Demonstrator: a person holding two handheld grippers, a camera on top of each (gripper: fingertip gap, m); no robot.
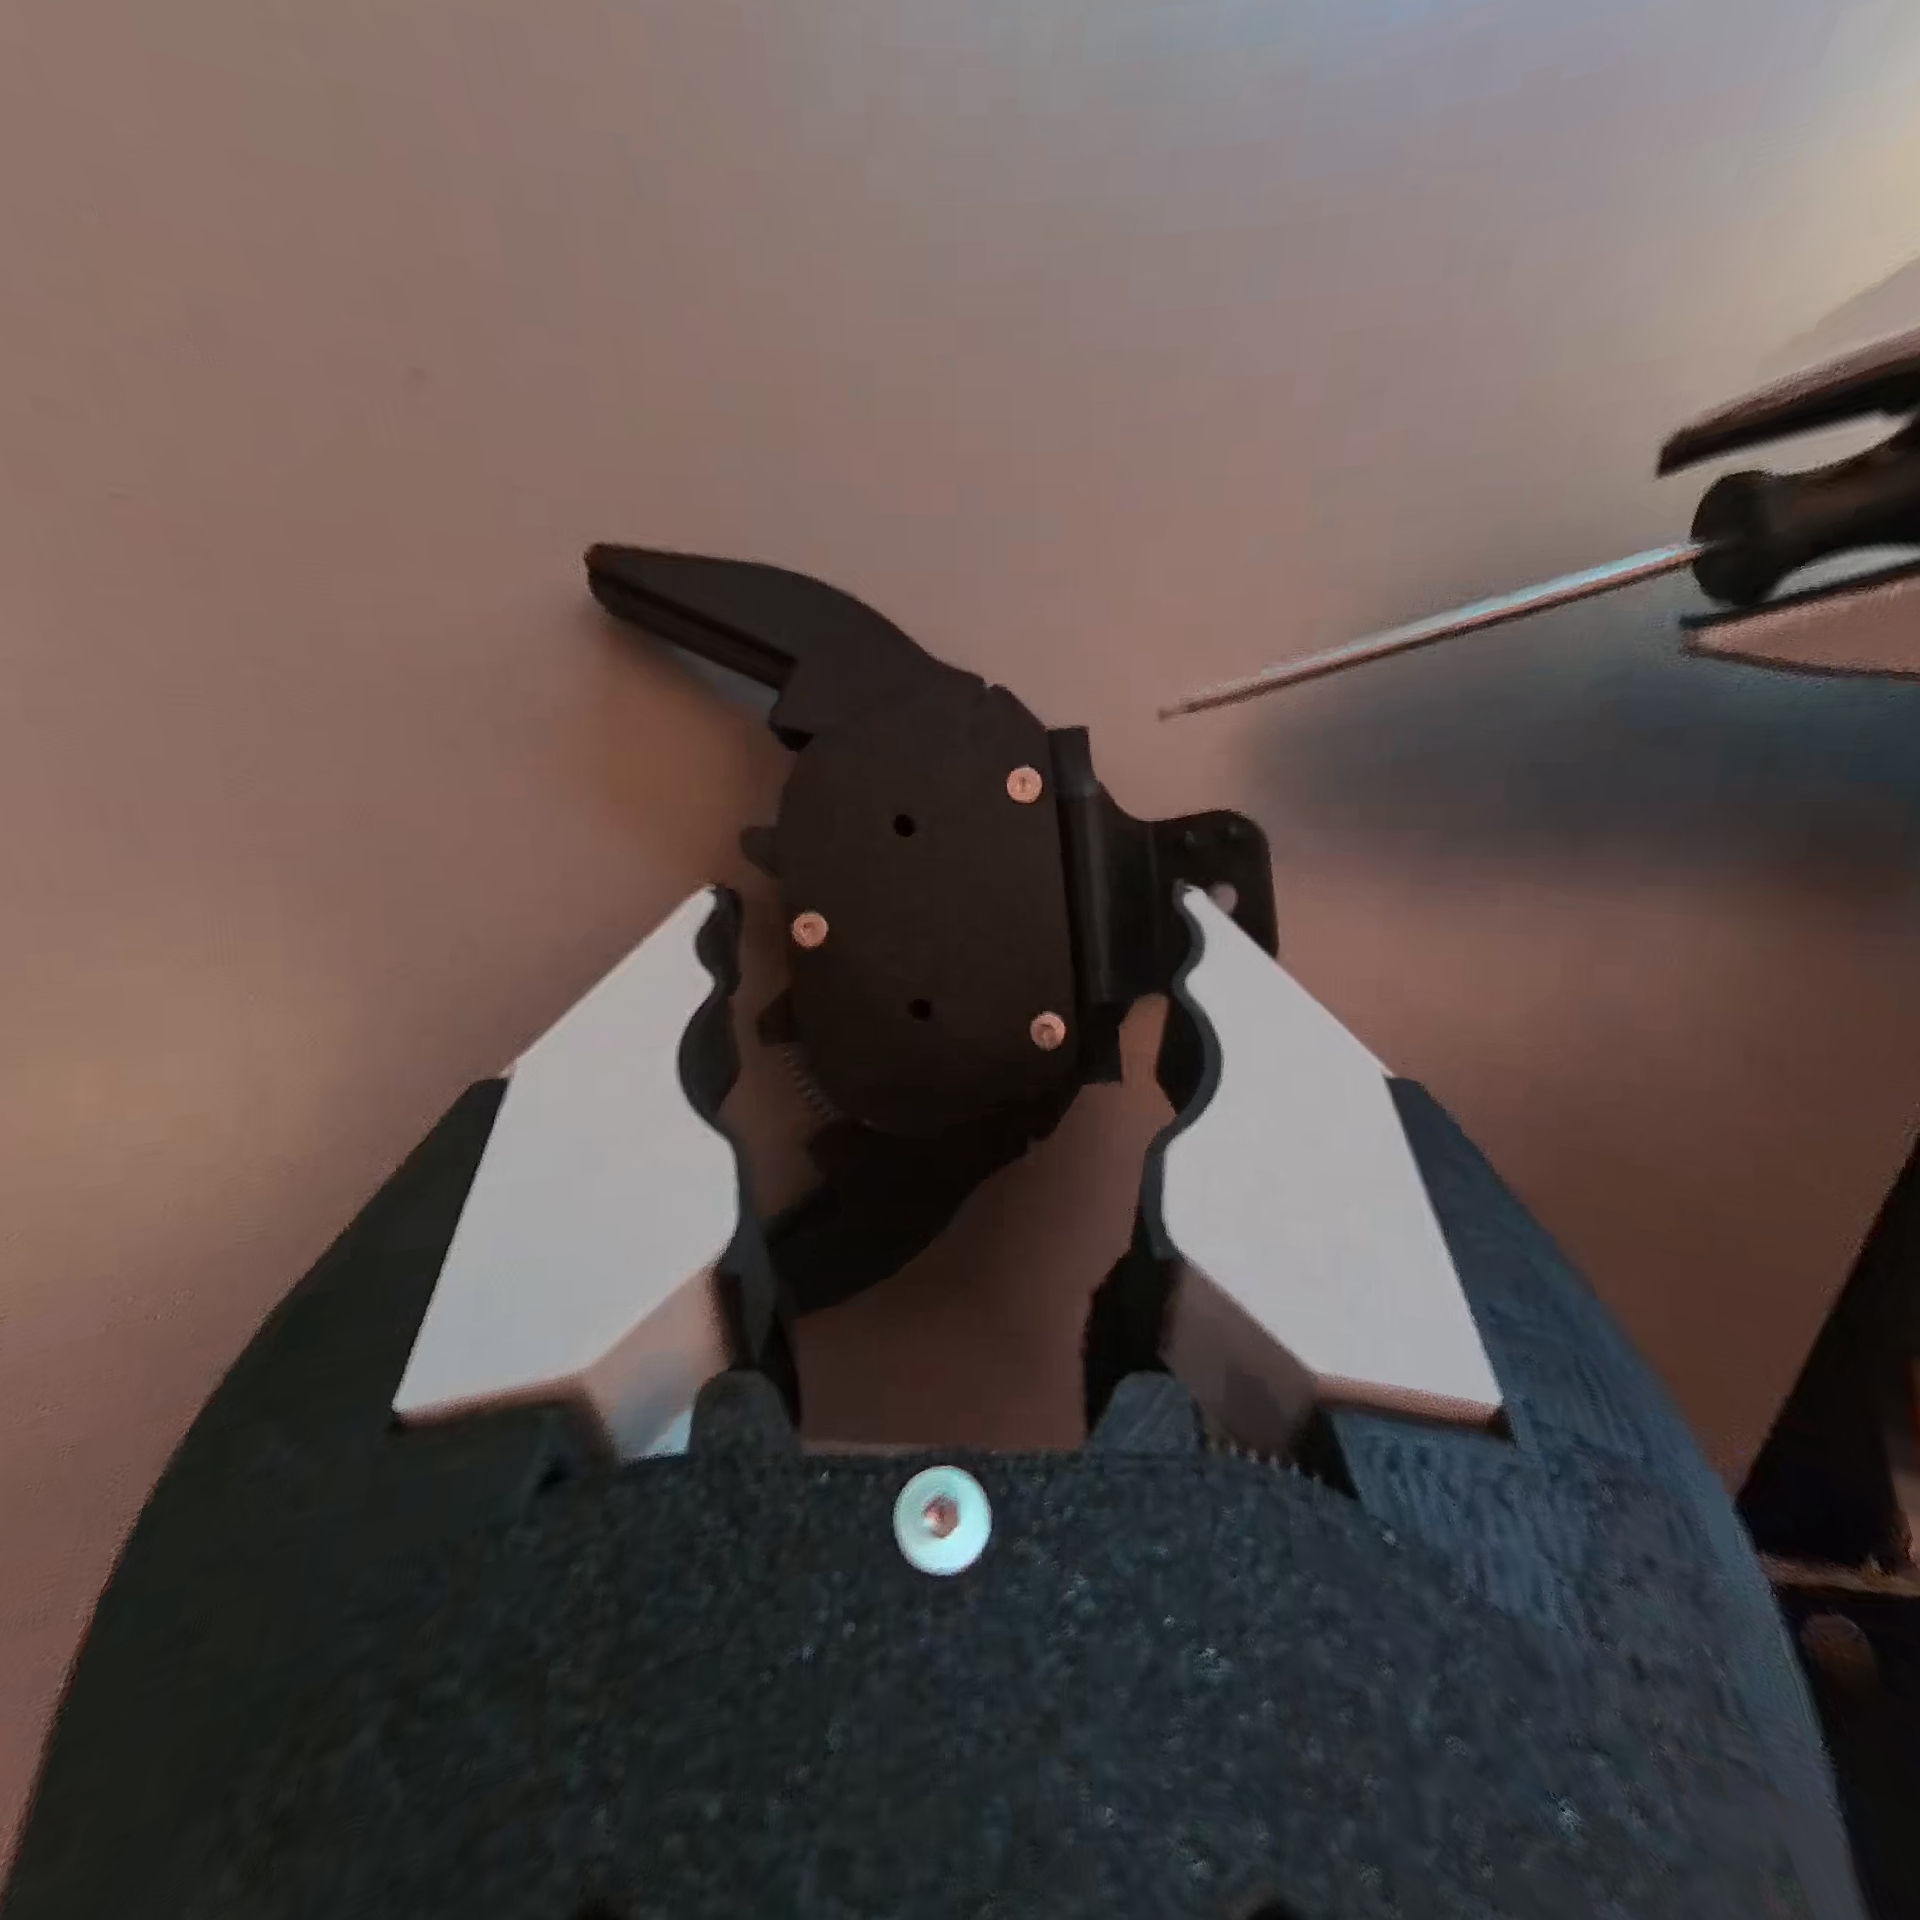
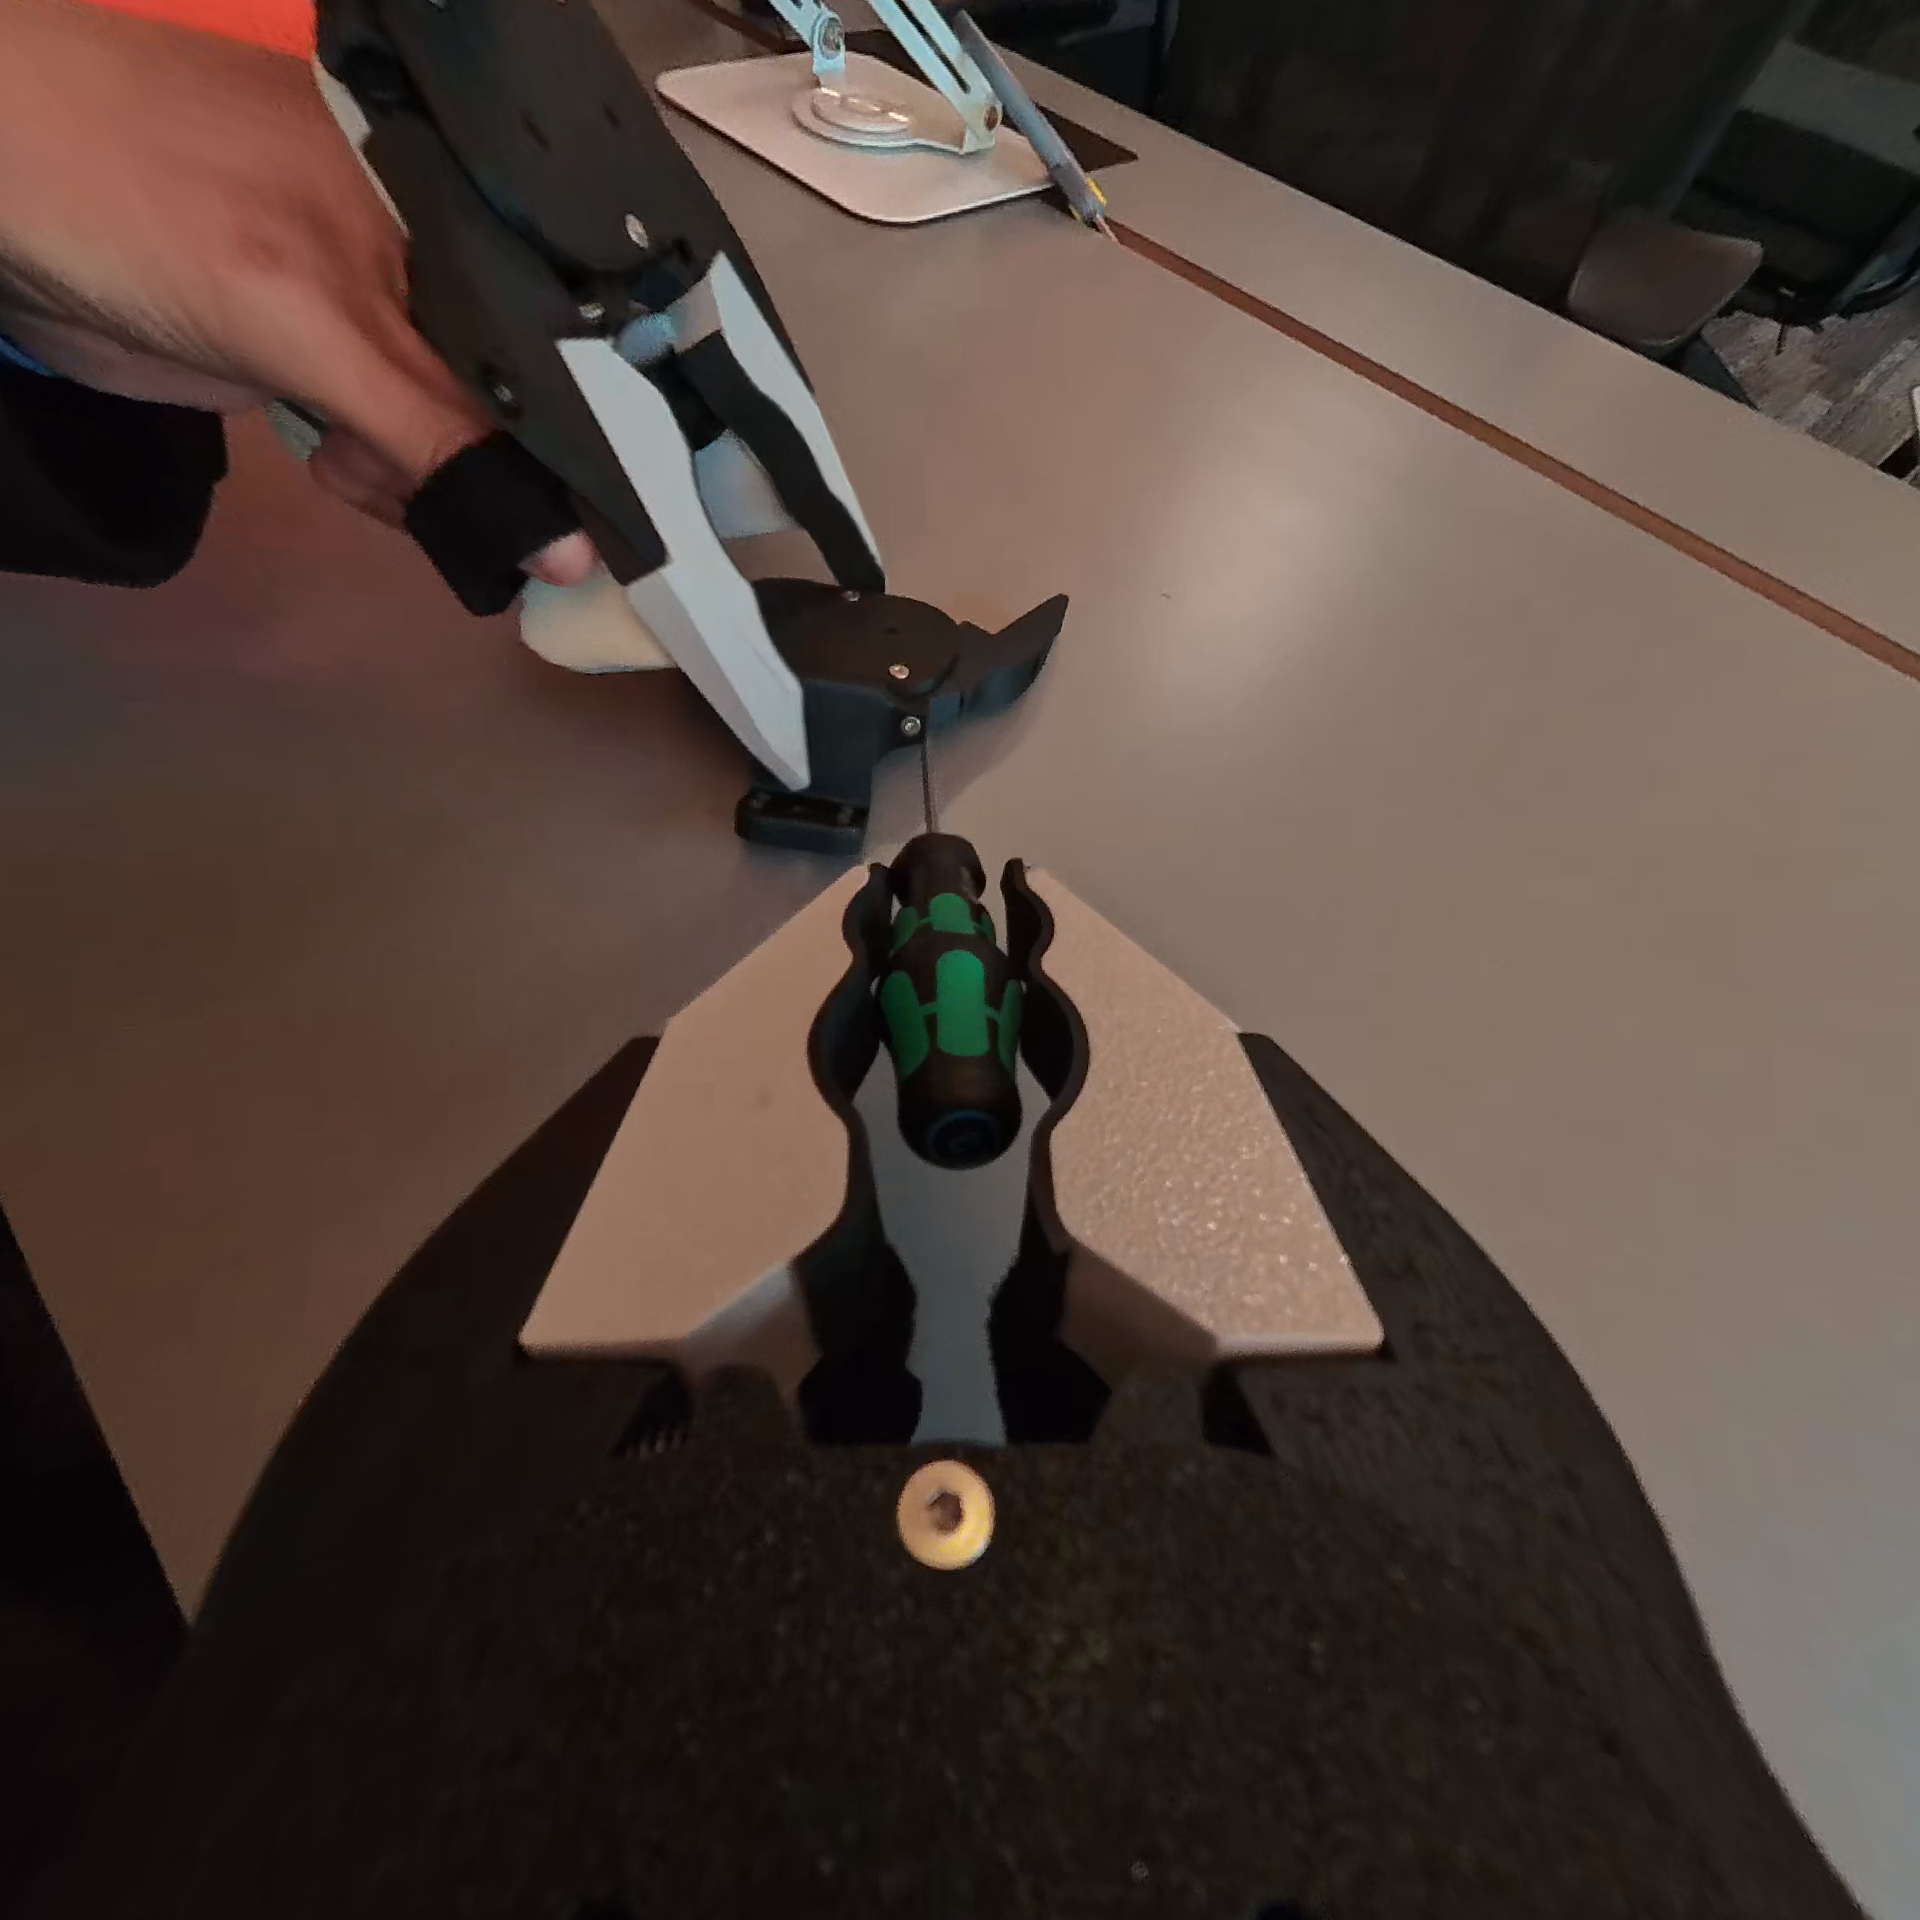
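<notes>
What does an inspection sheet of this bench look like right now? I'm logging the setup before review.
Surface: grey table, bare around the work, a brown seam running across it.
Job's things: black plastic assembly with copper-coloured screws lies flat; screwdriver tip at its side screw.
Clutter: pale pad with a white bracket, far end.
Grippers: left gripper straddles the assembly, whether it grips is unclear; right gripper shut on the screwdriver handle.
Cables: nothing seen.
Surroundings: dark chairs beyond the table; a hand holds the left gripper.
</notes>
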